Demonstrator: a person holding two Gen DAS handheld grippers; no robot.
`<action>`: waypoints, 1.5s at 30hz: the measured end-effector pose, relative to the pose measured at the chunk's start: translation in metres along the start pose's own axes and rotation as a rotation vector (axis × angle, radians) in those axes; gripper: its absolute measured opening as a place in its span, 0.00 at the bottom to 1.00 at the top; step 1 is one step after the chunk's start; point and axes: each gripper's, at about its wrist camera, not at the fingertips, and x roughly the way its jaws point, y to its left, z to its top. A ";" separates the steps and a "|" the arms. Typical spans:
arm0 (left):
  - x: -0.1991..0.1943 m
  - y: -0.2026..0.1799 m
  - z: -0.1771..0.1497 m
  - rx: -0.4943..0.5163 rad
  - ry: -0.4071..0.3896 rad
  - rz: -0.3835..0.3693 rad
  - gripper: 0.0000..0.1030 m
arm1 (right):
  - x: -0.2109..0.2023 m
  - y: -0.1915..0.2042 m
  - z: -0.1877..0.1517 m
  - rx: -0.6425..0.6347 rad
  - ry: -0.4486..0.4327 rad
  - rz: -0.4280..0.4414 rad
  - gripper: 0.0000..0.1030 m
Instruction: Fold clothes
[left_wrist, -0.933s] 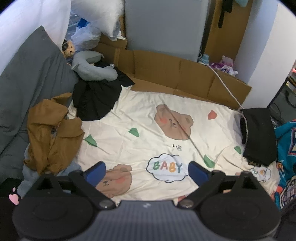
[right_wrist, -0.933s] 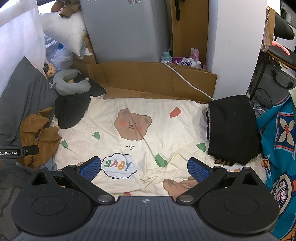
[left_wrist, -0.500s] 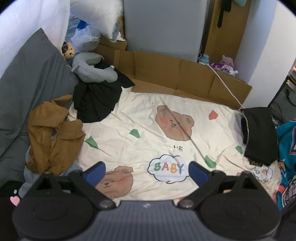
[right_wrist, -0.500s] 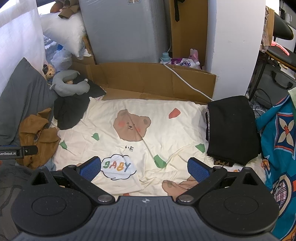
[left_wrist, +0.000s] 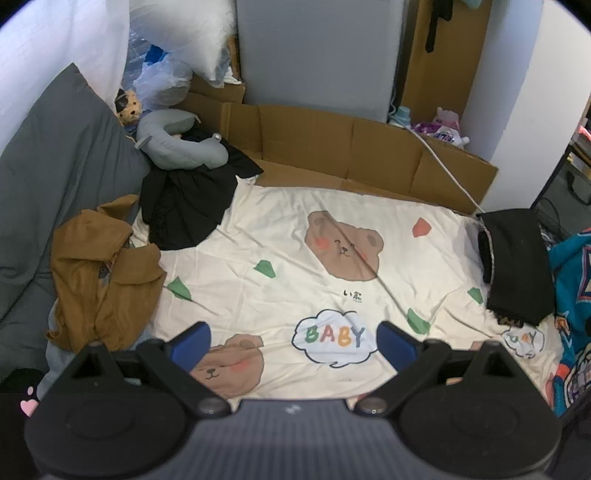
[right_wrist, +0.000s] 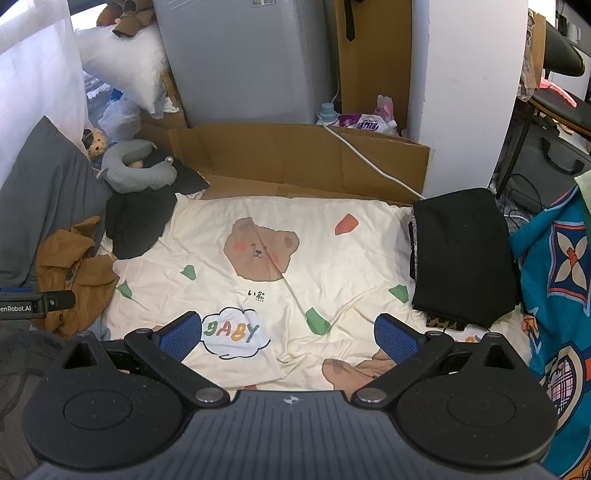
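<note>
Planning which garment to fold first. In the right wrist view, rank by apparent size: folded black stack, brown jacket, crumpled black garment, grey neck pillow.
1. Folded black stack
2-3. Brown jacket and crumpled black garment: look alike
4. Grey neck pillow

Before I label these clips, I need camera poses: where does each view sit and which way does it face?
Left wrist: on the left gripper, open, above the bear sheet, facing the cardboard.
Right wrist: on the right gripper, open, facing likewise; the other gripper's tip pokes in at left.
Shared: sheet, brown garment, folded black stack.
</note>
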 end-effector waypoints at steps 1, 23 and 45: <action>0.000 0.000 0.000 0.001 -0.001 -0.001 0.95 | 0.000 0.000 0.000 -0.001 0.000 0.000 1.00; -0.002 -0.004 -0.001 0.029 -0.014 0.022 0.95 | -0.003 -0.001 -0.006 0.011 -0.016 -0.002 1.00; -0.007 0.003 0.001 0.030 0.001 -0.017 0.99 | -0.009 -0.008 -0.004 0.058 -0.031 0.046 1.00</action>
